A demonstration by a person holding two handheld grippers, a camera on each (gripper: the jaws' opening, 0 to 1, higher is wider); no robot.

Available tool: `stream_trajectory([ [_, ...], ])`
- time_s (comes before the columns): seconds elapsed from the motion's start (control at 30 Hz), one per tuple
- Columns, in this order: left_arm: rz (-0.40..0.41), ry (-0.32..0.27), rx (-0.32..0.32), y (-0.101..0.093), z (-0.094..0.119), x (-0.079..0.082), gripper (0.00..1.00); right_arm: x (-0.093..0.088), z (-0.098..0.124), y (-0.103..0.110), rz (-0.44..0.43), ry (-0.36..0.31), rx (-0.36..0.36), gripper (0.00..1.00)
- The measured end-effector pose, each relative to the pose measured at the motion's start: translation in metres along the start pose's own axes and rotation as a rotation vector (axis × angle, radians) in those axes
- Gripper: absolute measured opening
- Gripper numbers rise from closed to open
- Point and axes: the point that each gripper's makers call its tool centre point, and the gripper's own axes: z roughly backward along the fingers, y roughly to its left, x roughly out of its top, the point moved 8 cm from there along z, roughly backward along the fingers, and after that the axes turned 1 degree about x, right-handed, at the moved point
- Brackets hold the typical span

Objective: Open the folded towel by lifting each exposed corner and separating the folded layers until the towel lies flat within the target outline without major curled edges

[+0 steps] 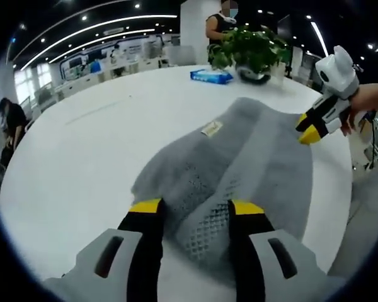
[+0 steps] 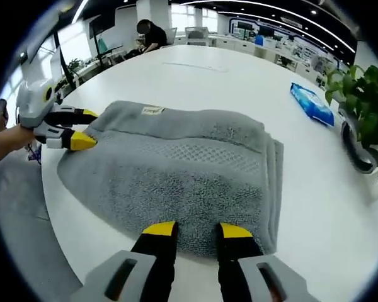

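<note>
Folded grey towel (image 2: pixel 176 170) on the round white table (image 2: pixel 239 88), a gripper at each end.

In the left gripper view, the left gripper (image 1: pixel 195 207) sits with its yellow-tipped jaws apart, straddling a raised fold at the near end of the towel; the weave band lies between the jaws. In the right gripper view, the right gripper (image 2: pixel 197 229) rests at the opposite edge, jaws apart, tips over the towel's border. The towel lies near the table edge, layers stacked at one side, its small label (image 2: pixel 152 110) facing up. A blue packet (image 2: pixel 312 104) and a potted plant (image 2: pixel 359 94) stand well apart from the towel.
</note>
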Motion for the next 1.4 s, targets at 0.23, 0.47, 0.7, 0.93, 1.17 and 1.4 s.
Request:
stream_trajectory([
  [0.23,-0.002,0.019,-0.003,-0.003,0.01,-0.007,0.36,0.013,-0.008,-0.001,0.057,0.011,0.028,0.22],
  [0.47,0.01,0.04,0.015,-0.009,0.021,-0.014,0.35,0.028,-0.016,-0.005,0.119,0.029,0.076,0.22],
  [0.7,0.02,0.034,0.031,-0.012,0.025,-0.018,0.34,0.039,-0.022,-0.005,0.139,0.042,0.09,0.22],
  [0.93,0.017,0.046,0.029,-0.014,0.03,-0.02,0.34,0.052,-0.03,-0.007,0.219,0.051,0.133,0.22],
  [1.17,0.044,0.038,0.071,-0.021,0.038,-0.027,0.34,0.067,-0.038,-0.007,0.306,0.089,0.18,0.22],
  [1.4,0.066,0.07,0.091,-0.023,0.044,-0.028,0.34,0.082,-0.049,-0.008,0.35,0.061,0.213,0.21],
])
